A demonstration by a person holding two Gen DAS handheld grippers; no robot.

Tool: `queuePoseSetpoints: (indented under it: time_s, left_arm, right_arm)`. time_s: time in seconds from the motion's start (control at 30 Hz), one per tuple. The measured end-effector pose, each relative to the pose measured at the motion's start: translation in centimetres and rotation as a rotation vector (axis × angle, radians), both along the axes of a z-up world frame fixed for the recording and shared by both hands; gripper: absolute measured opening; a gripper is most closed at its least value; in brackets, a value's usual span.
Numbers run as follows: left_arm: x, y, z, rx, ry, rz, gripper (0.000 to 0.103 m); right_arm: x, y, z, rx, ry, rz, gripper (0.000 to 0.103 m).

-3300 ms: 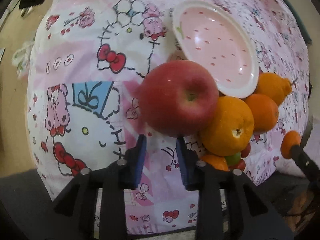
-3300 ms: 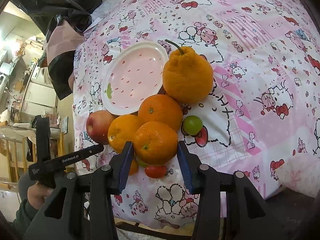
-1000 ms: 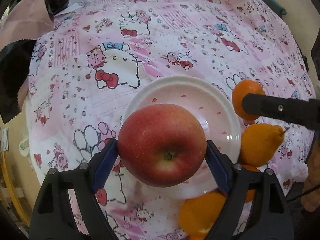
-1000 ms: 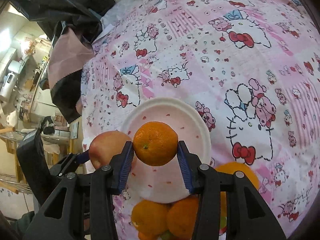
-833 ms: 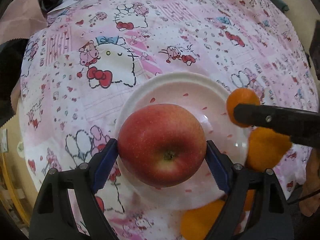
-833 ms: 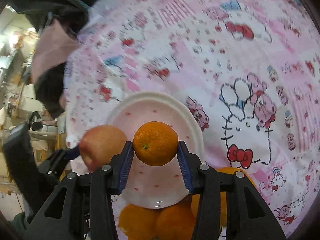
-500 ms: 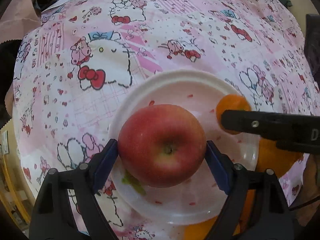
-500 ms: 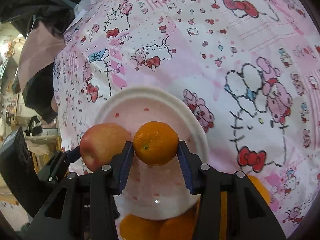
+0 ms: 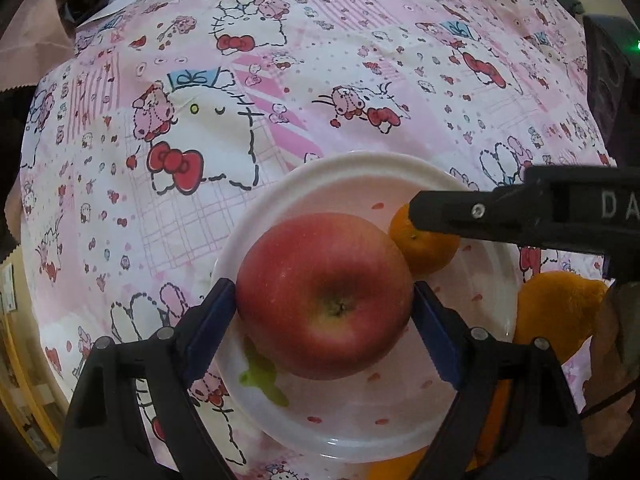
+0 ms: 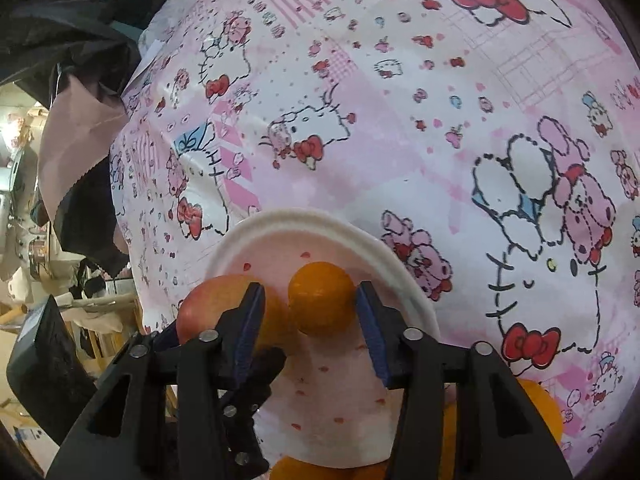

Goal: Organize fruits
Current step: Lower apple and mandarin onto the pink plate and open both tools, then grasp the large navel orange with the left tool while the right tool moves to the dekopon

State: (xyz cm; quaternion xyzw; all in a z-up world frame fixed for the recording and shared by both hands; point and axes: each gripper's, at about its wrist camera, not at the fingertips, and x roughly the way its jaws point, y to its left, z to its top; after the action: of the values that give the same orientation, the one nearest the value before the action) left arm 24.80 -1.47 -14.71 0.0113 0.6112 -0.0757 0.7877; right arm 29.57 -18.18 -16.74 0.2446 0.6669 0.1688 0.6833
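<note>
Apple [image 9: 326, 296]: clamped between left gripper [image 9: 324, 312] pads, low over plate [image 9: 280, 208], for set-down.
Orange [image 10: 321, 298]: on plate; right gripper [image 10: 308, 312] jaws opening, left pad clear: release.

Glossy plate [image 9: 352, 432], printed cloth tablecloth [image 9: 320, 60] — waxy-smooth apple [image 9: 324, 296], matt black plastic tongs [image 9: 324, 320]

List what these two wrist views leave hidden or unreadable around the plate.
- Left wrist view: the underside of the apple, hidden by its bulk; whether it rests on the plate is unclear.
- Left wrist view: lettering on the right gripper, cut off by the frame edge.
- Right wrist view: the oranges below the plate, blocked by the gripper's body.
</note>
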Motion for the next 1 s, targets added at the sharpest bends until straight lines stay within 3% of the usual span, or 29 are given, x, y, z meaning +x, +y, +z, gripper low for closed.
queuePoseSetpoints:
  time_s: [0.3, 0.57, 0.73, 1.0]
  left_arm:
    - [-0.6, -0.4, 1.9, -0.012, -0.045, 0.005, 0.085]
    - [-2.9, -0.7, 5.4, -0.037, -0.113, 0.0, 0.085]
    - [-5.2, 0.2, 7.7, -0.056, -0.149, 0.022, 0.085]
    - [-8.7, 1.8, 9.8, -0.108, -0.157, 0.088, 0.085]
  right_arm:
    - [-0.6, -1.2, 1.7, -0.013, -0.02, -0.016, 0.059]
    - [-2.6, -2.9, 6.0, -0.005, -0.105, -0.022, 0.061]
    - [-5.5, -4.6, 8.3, -0.005, -0.157, -0.025, 0.063]
    - [-10.4, -7.3, 9.6, 0.011, -0.177, -0.069, 0.063]
